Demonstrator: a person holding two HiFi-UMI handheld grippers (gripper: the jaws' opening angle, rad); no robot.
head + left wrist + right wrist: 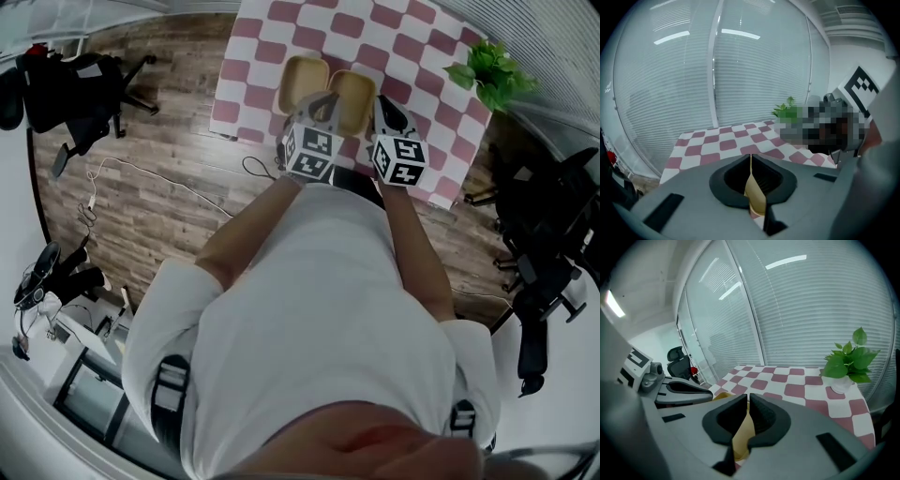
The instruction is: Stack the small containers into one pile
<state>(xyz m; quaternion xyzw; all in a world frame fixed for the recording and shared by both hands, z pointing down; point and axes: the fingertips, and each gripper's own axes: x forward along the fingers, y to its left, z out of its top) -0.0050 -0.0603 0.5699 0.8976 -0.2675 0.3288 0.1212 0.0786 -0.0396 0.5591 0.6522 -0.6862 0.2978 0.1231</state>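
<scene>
Two tan, rounded-square small containers lie side by side on the checkered table: the left container and the right container. My left gripper sits between the two, and my right gripper is at the right container's right edge. In the left gripper view, my left gripper is shut on a thin tan container wall that hangs below the jaws. In the right gripper view, my right gripper is likewise shut on a tan container wall. Which container each one holds is hidden by the marker cubes.
A potted green plant stands at the table's far right corner. Black office chairs stand on the wooden floor at the left and right. A white cable trails across the floor left of the table. Blinds cover the windows behind.
</scene>
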